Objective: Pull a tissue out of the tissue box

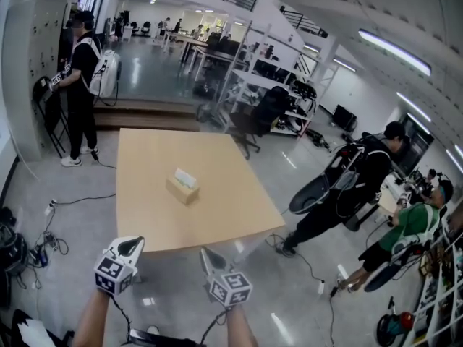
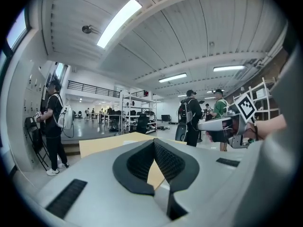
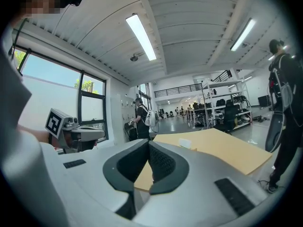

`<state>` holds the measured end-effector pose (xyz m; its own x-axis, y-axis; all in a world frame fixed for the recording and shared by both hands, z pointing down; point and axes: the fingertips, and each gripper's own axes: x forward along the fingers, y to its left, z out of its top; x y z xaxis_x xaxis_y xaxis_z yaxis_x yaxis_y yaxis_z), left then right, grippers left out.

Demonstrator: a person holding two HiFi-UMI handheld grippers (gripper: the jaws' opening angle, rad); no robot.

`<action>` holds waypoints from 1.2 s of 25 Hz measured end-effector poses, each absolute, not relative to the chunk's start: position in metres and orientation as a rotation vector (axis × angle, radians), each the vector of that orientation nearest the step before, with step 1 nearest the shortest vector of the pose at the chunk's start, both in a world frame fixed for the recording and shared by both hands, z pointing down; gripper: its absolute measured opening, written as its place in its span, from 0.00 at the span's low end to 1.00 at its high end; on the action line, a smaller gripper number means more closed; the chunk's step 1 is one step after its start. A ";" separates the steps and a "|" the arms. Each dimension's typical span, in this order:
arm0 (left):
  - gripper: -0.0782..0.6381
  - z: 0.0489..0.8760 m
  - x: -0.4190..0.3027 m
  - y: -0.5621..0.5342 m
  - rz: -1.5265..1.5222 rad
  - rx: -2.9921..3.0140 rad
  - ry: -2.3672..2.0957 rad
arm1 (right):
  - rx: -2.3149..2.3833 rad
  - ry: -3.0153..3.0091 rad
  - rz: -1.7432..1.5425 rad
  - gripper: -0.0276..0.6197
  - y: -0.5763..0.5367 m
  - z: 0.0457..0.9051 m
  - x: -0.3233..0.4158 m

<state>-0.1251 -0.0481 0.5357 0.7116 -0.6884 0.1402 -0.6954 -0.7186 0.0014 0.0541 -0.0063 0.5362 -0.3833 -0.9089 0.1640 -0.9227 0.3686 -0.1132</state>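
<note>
A tan tissue box (image 1: 183,186) with a white tissue standing out of its top sits near the middle of the light wooden table (image 1: 217,215). Both grippers hover short of the table's near edge, well apart from the box. My left gripper (image 1: 132,246) has its jaws together with nothing between them, and my right gripper (image 1: 207,254) is shut and empty too. In the right gripper view the box (image 3: 184,144) shows just right of the shut right gripper (image 3: 148,143). In the left gripper view the left gripper (image 2: 154,142) hides the box; only the tabletop (image 2: 102,144) shows.
A person with a white backpack (image 1: 83,85) stands at the far left by lockers. A person in black (image 1: 354,186) and one in green (image 1: 416,223) are right of the table. Shelving racks (image 1: 268,85) and an office chair (image 1: 264,114) stand behind it. Cables (image 1: 43,237) lie on the floor at left.
</note>
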 end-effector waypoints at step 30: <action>0.12 0.539 -0.114 -0.144 0.191 2.835 -1.194 | 1.677 -2.546 0.265 0.06 -0.104 0.540 0.068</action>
<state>-0.1138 -0.1441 0.5389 0.6925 -0.7083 0.1371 -0.7157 -0.6984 0.0064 0.0678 -0.1037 0.5396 -0.3970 -0.9034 0.1623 -0.9174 0.3853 -0.0993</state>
